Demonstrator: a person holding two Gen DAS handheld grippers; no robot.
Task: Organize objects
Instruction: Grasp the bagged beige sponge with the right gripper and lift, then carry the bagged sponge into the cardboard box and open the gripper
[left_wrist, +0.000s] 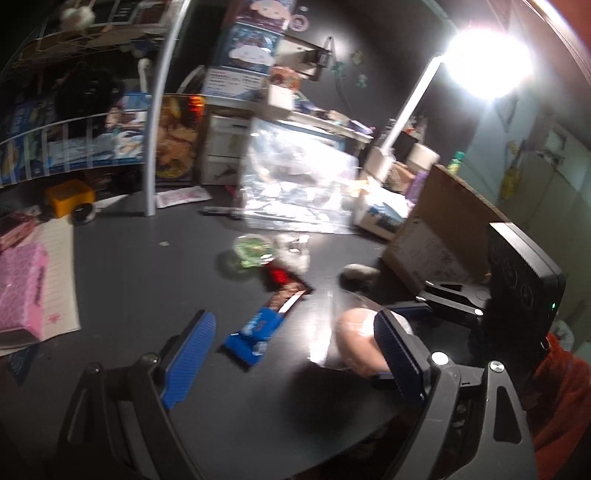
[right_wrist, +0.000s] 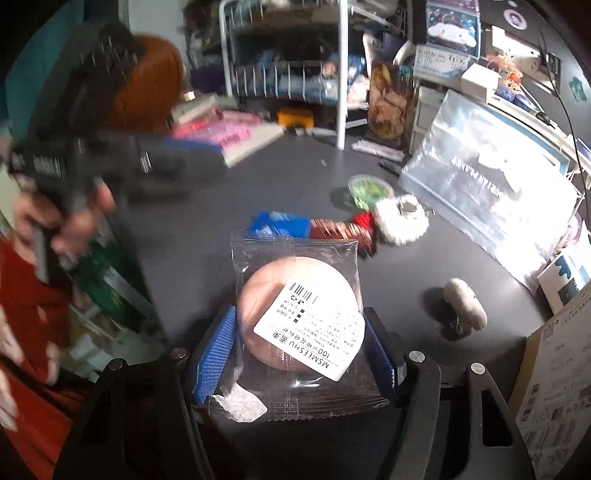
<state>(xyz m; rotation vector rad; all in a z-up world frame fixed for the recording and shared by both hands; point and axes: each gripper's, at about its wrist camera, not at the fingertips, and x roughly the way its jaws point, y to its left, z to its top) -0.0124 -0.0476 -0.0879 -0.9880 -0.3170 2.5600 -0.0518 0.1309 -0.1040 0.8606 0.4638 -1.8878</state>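
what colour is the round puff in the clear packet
Peach pink, under a white label, inside the clear packet; clearest in the right wrist view.

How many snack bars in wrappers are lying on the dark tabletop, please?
2. A blue-wrapped bar and a brown-and-red bar lie end to end beyond the bagged round puff; others may be hidden in the clutter behind.

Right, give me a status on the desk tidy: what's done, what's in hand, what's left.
Done: nothing looks put away yet. In hand: the right gripper has its pads around the clear-wrapped round puff; the left gripper is open and empty. Left: the snack bar, green tub, white fluffy ring and grey plush lie loose on the desk.
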